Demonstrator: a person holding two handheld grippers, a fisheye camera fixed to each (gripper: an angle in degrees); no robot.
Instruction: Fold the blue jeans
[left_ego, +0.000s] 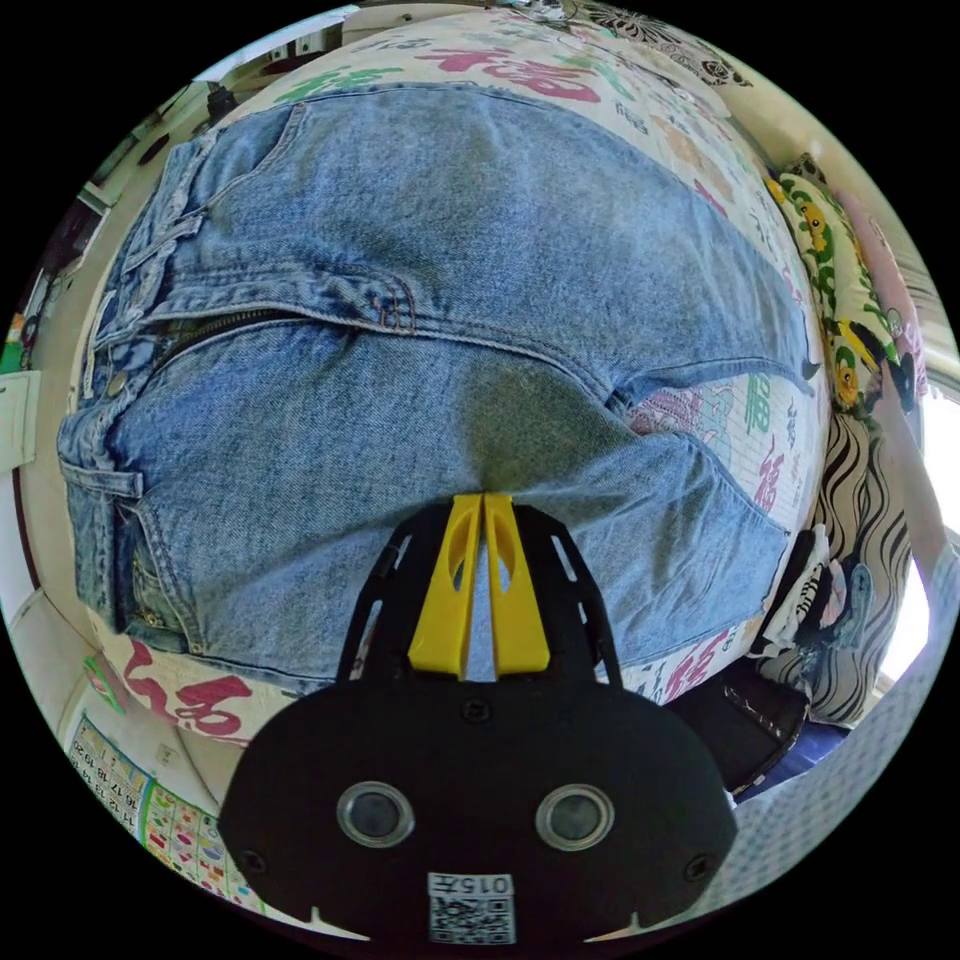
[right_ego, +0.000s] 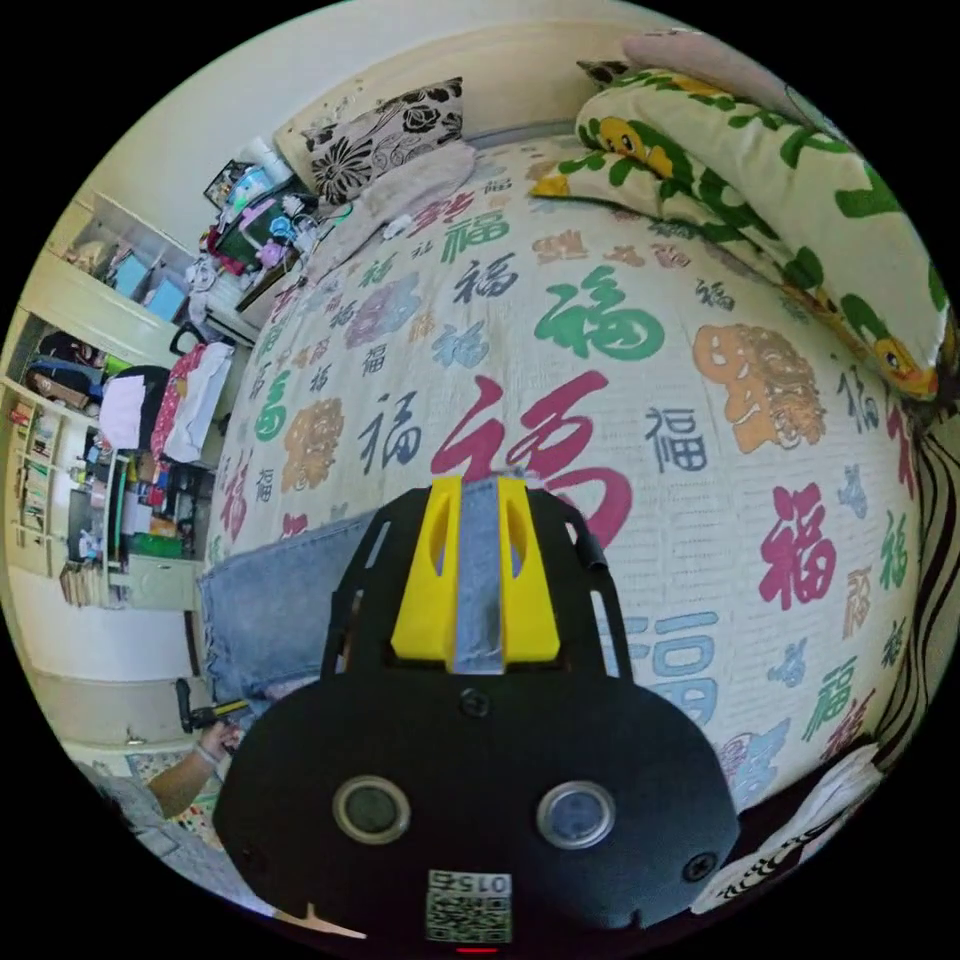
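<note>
Left gripper (left_ego: 483, 497): yellow jaws lying nearly together at the tips over the blue jeans (left_ego: 420, 330); whether they are pinching denim, cannot tell. Right gripper (right_ego: 479, 482): jaws standing slightly apart, clamping a strip of the jeans (right_ego: 478, 580) between them. The jeans are lying spread flat on the printed bedspread (right_ego: 620, 340), near the bed's near edge, long axis running along that edge, waistband and open fly pointing toward one end. Patterned pillows (right_ego: 385, 130) are resting at the far head end.
</note>
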